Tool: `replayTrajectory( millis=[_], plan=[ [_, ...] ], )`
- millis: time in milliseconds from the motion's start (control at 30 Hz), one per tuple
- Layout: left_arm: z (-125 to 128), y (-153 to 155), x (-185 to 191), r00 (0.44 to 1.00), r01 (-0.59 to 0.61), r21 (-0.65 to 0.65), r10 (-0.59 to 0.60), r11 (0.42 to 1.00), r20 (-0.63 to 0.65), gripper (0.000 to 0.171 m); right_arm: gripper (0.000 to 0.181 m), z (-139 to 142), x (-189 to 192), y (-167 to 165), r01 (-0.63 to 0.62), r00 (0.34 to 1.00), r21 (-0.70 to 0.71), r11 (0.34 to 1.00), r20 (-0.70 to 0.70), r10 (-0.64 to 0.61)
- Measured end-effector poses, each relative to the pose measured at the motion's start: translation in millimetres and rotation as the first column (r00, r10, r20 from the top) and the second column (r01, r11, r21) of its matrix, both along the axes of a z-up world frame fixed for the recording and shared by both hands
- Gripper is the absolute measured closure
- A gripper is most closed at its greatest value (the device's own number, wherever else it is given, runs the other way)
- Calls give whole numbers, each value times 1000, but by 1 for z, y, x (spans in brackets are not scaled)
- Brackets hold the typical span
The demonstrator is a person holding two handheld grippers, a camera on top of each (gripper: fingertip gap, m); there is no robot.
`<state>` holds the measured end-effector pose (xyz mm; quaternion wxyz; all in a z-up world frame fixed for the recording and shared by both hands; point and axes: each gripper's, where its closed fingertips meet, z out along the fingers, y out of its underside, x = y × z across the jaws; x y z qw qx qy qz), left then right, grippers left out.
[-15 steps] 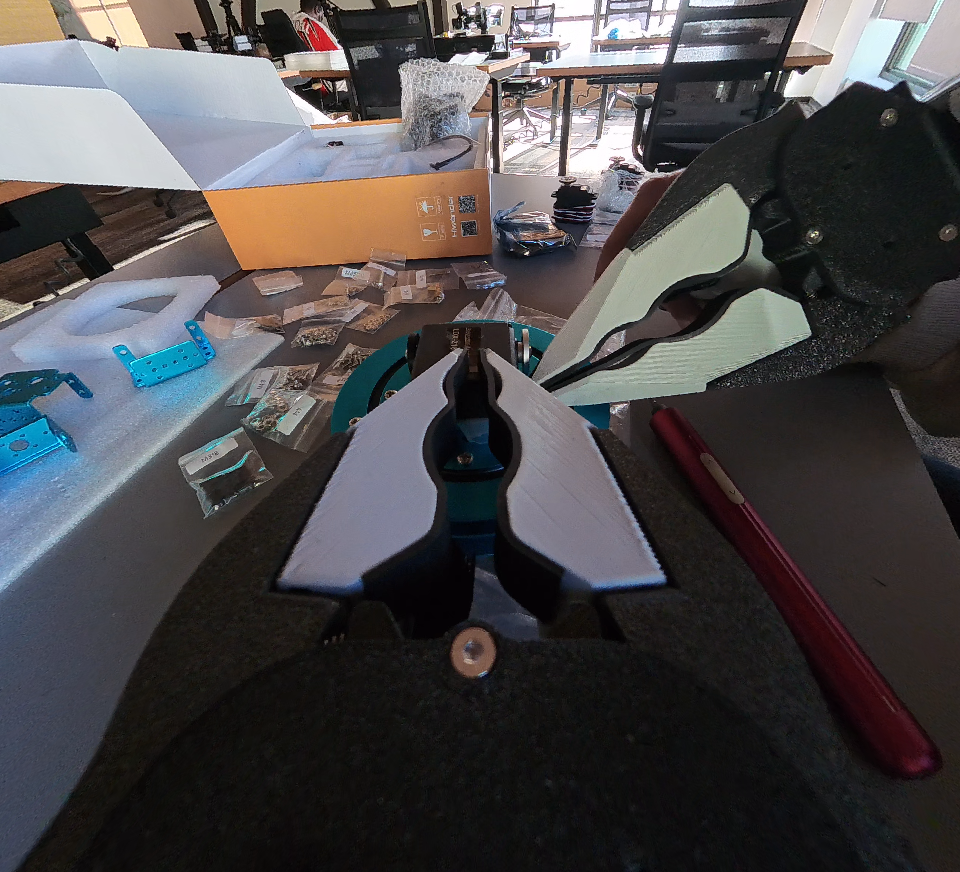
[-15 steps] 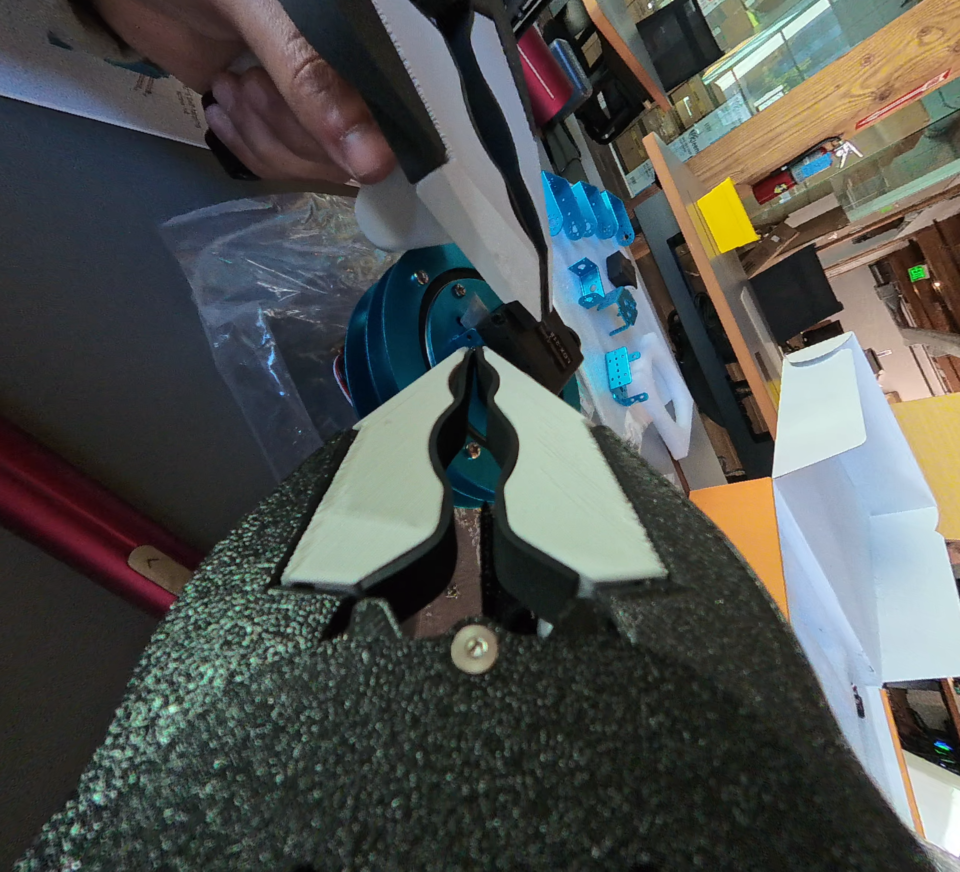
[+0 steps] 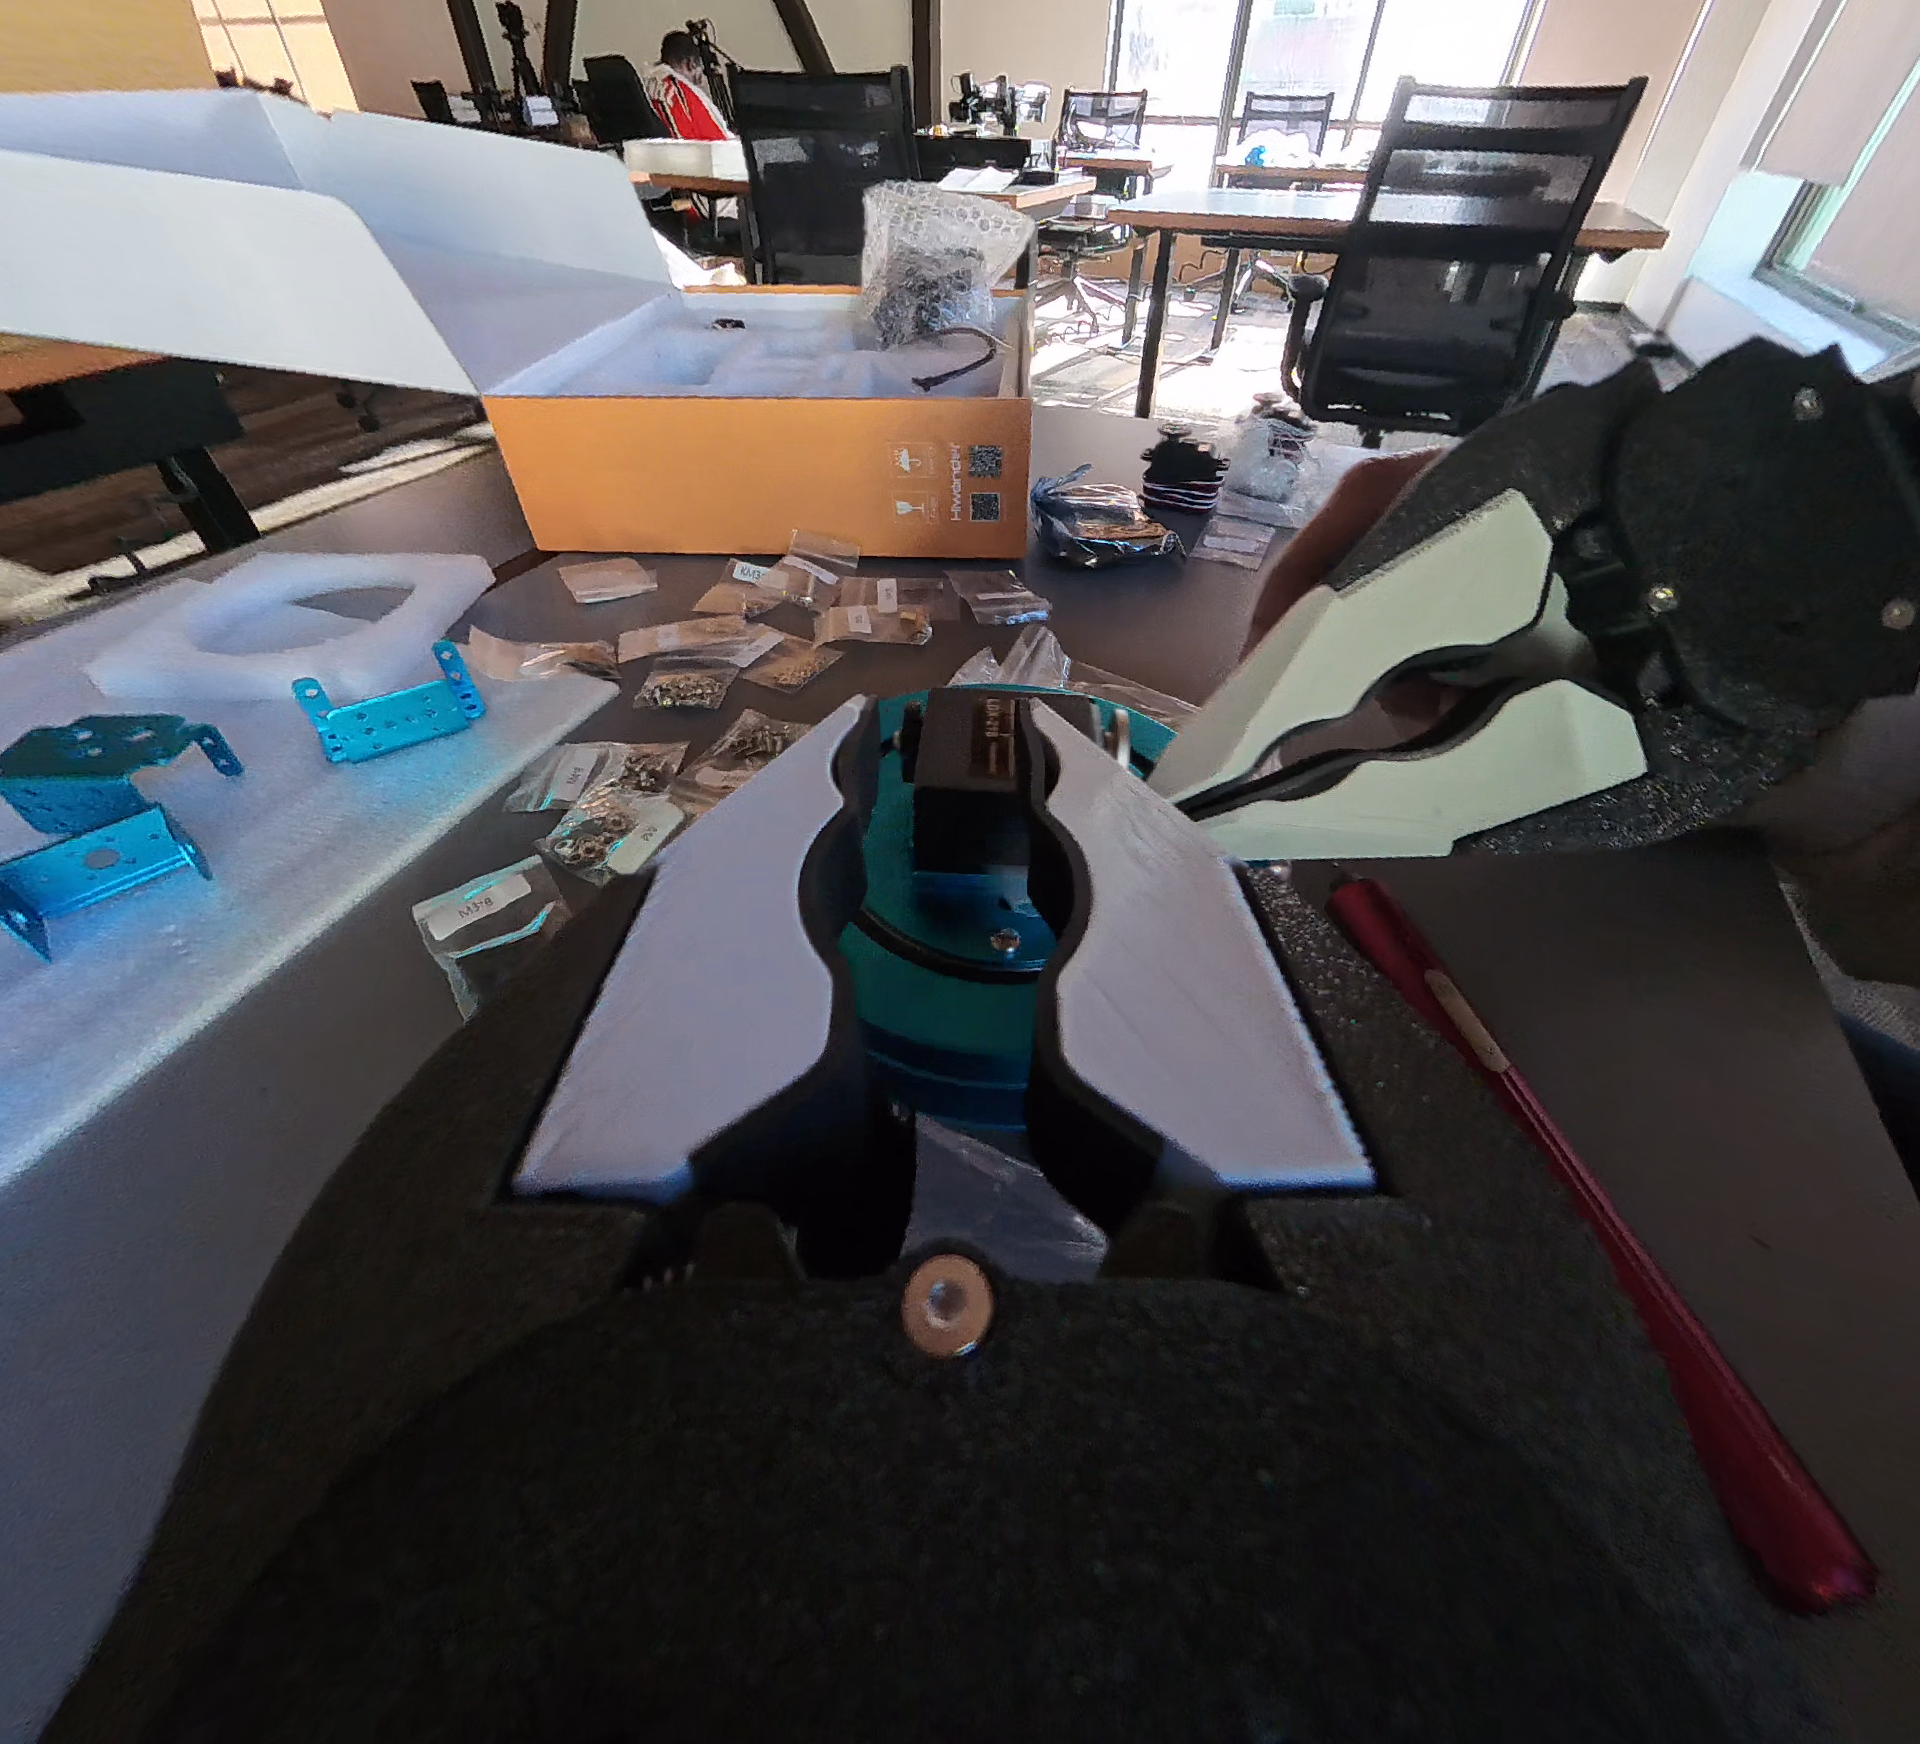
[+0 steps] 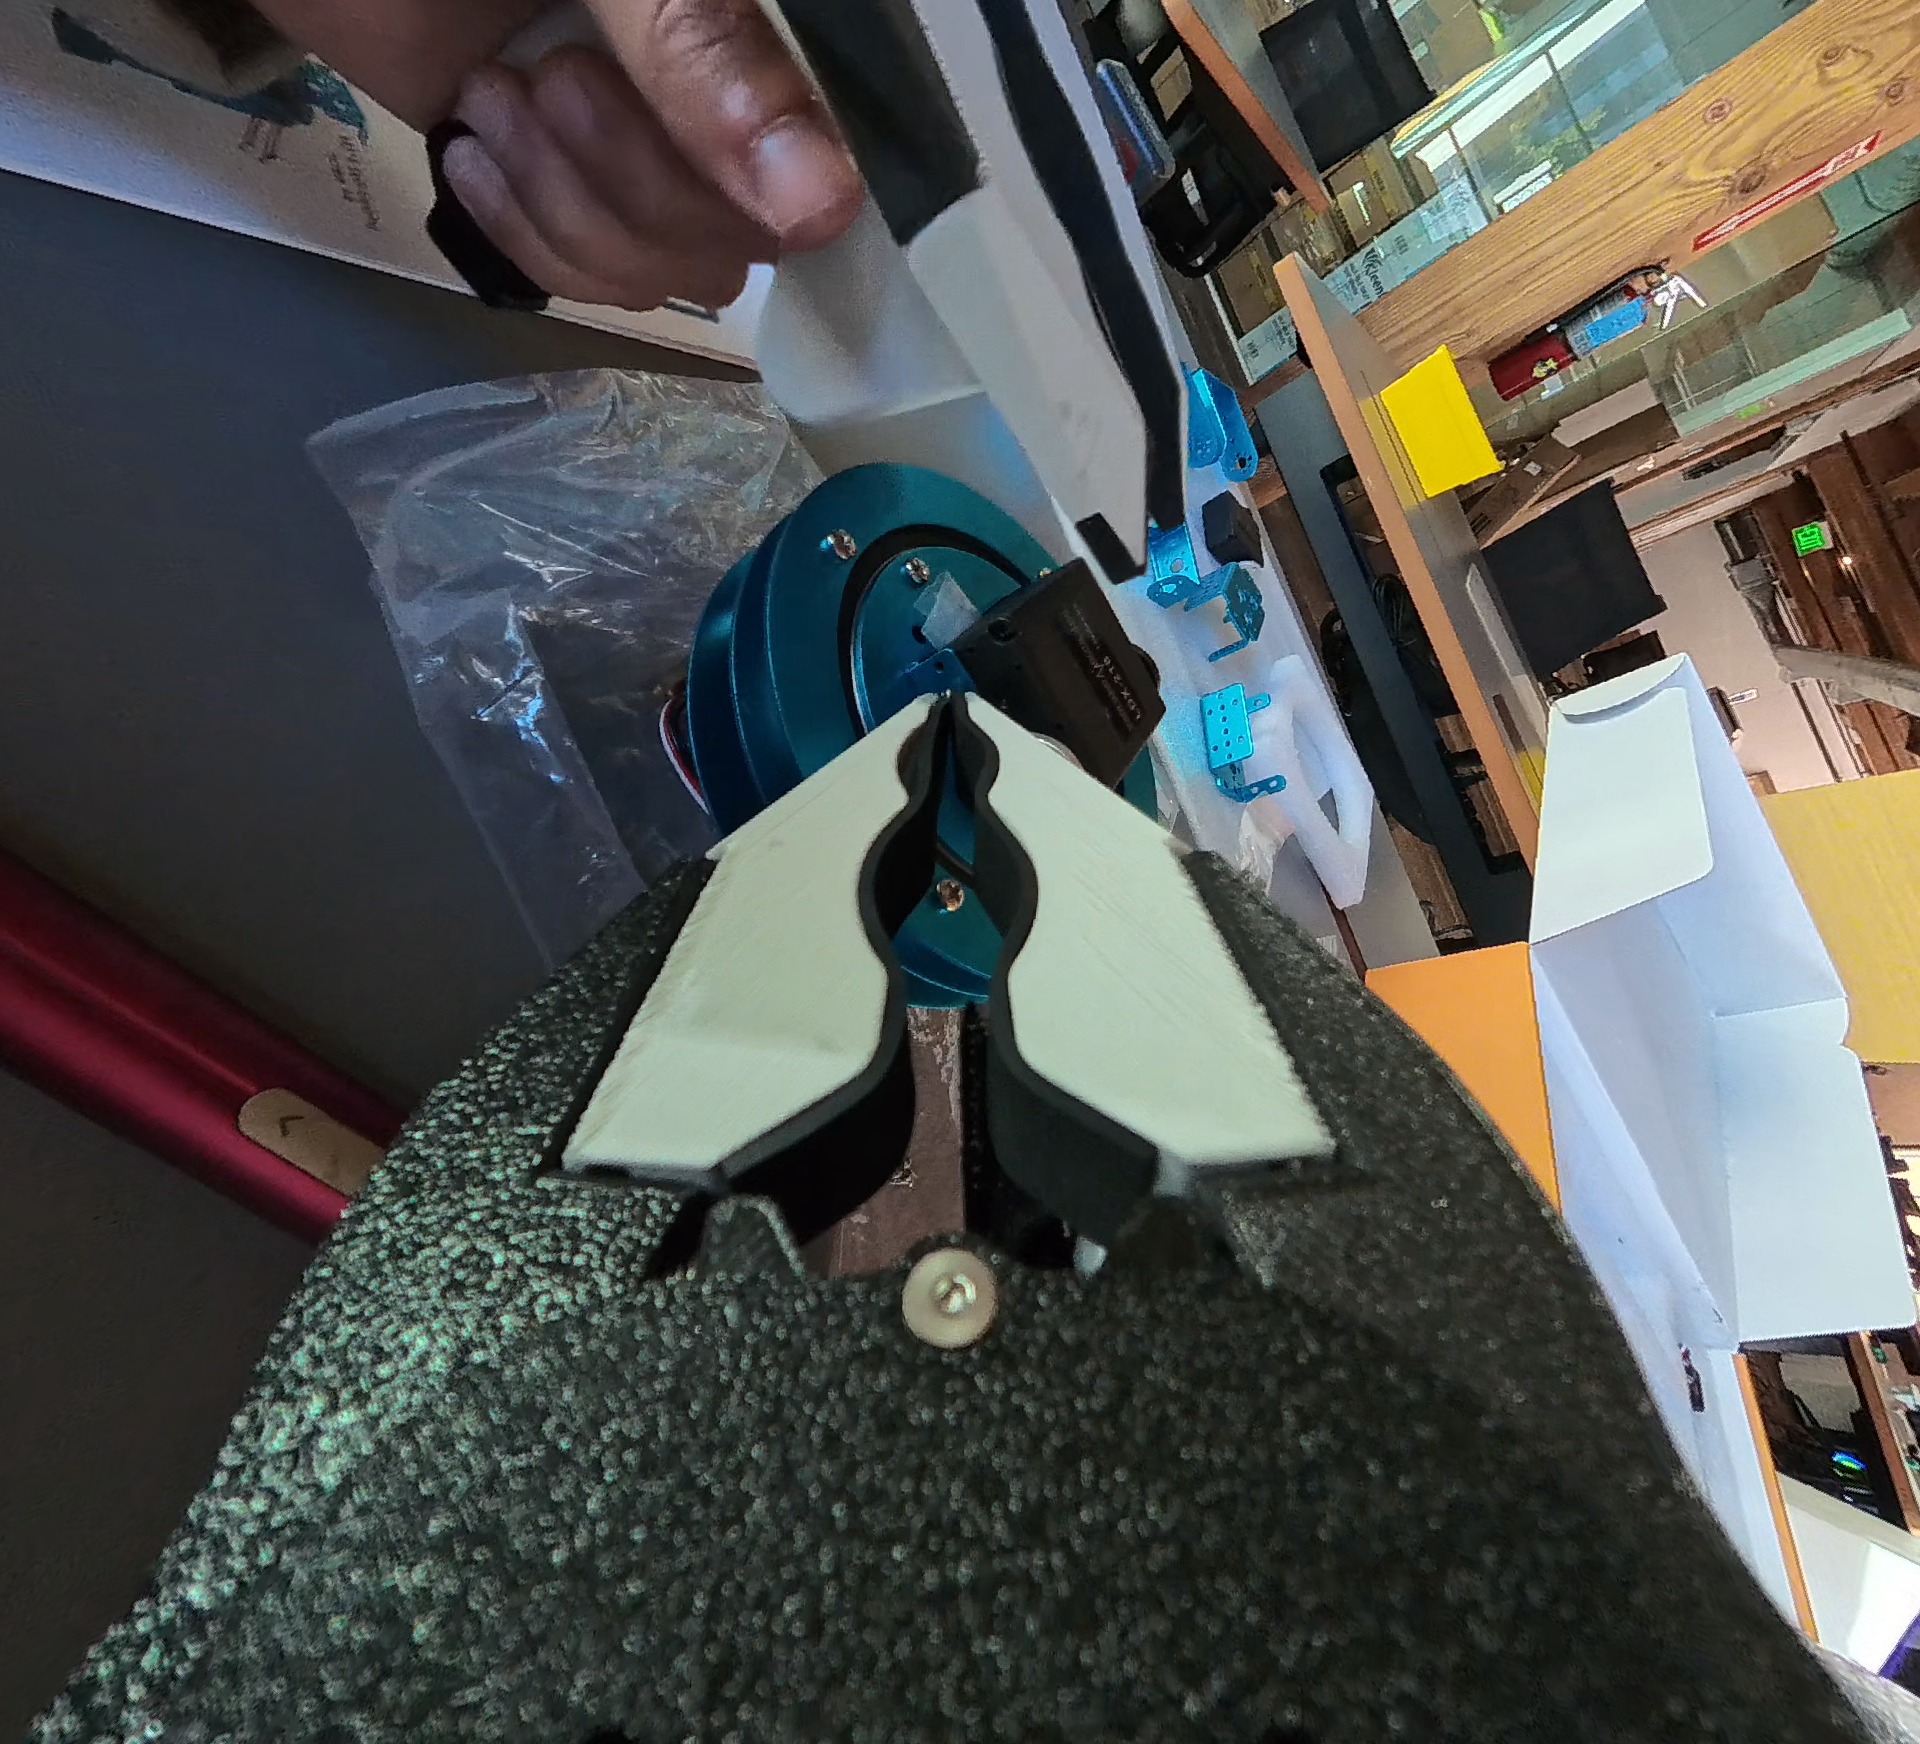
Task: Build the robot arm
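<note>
A black servo (image 3: 971, 759) stands on a round teal base (image 3: 935, 946) on the dark table. My left gripper (image 3: 951, 707) is open, its white fingers spread on either side of the servo. In the right wrist view the left gripper (image 4: 1138, 541), held by a hand (image 4: 582, 84), hangs just above the servo (image 4: 1070, 666) without touching it. My right gripper (image 4: 951, 702) is shut, its tips against the teal base (image 4: 790, 655) beside the servo. It also shows at the right of the left wrist view (image 3: 1195, 811). Whether it pinches anything is hidden.
A red rod-like tool (image 3: 1558, 1175) lies right of the base. Several small bags of screws (image 3: 727, 645) lie beyond it, before an open orange box (image 3: 748, 468). Blue metal brackets (image 3: 384, 718) rest on white foam (image 3: 208, 915) at left. A clear plastic bag (image 4: 540, 531) lies under the base. My hands' fingertips stand some 5 cm from each other.
My left gripper has opened, letting go of the servo, and drawn back a little. The right gripper stays shut at the base.
</note>
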<state>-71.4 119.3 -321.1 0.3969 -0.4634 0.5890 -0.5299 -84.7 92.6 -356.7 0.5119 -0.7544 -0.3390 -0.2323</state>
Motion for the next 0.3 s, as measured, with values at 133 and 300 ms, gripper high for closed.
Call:
replayTrajectory(
  millis=[133, 300],
  plan=[
    [-11, -4, 7, 995, 49, -78, -55, 996, -82, 134, 181, 1, 1, -1, 2, 1000, 3, 1000, -2, -2],
    [-17, -10, 11, 990, 68, -114, -81, 991, -115, 133, 181, 5, 5, -2, 19, 1000, 24, 1000, -3, -19]
  ],
)
